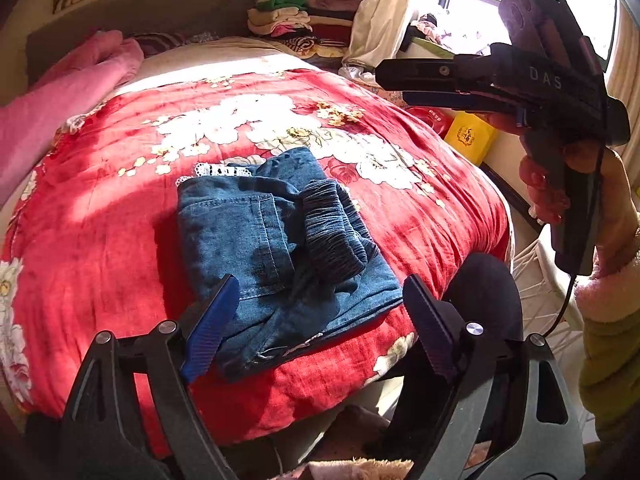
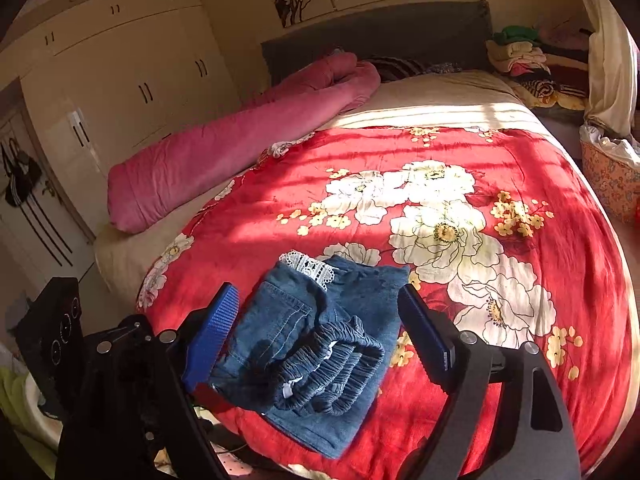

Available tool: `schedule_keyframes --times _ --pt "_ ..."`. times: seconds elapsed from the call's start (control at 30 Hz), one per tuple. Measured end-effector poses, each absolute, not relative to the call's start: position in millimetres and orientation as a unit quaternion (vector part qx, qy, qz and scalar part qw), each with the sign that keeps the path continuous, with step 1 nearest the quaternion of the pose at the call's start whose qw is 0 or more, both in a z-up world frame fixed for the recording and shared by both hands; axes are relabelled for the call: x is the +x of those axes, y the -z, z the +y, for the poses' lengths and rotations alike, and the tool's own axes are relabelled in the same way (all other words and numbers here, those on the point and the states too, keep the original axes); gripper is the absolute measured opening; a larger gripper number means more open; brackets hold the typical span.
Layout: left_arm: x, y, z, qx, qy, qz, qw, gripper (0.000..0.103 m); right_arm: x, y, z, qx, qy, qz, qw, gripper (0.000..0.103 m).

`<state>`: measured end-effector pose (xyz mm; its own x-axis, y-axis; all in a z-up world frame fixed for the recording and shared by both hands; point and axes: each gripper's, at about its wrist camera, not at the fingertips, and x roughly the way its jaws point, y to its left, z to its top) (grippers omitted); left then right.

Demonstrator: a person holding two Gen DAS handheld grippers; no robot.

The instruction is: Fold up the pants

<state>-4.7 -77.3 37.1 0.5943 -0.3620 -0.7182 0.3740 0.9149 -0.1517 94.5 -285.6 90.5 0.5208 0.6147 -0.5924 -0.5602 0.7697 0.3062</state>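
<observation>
Blue denim pants (image 1: 256, 232) (image 2: 312, 344) lie folded into a compact bundle on the red floral quilt (image 1: 120, 240) (image 2: 480, 152), elastic waistband on top and white lace trim at the far edge. In the left wrist view my left gripper (image 1: 320, 292) hovers open over the bundle's near edge, its fingers apart from the cloth. My right gripper (image 2: 320, 320) is open too, its fingers straddling the bundle from above with nothing gripped. It also shows at upper right as the right gripper (image 1: 392, 86), held up by a hand (image 1: 544, 192) beside the bed.
A rolled pink blanket (image 1: 60, 100) (image 2: 240, 140) lies along the bed's left side. Stacked folded clothes (image 1: 300, 24) (image 2: 520, 60) sit by the headboard. A yellow box (image 1: 468, 136) and a floral basket (image 2: 608, 176) stand off the right edge. A wardrobe (image 2: 120, 60) lines the wall.
</observation>
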Motion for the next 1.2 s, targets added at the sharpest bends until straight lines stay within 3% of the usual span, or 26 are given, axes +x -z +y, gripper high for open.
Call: schedule_keyframes --times 0.47,1.2 --pt "-4.9 -42.4 -67.2 0.002 0.179 0.397 0.9 0.093 71.5 -91.2 -296.4 0.041 -0.309 0.34 0.887 0.092" --pt "2.4 -35.7 -48.5 -0.01 0.14 0.409 0.902 0.093 51.7 -63.8 -292.9 0.02 -0.279 0.359 0.891 0.095"
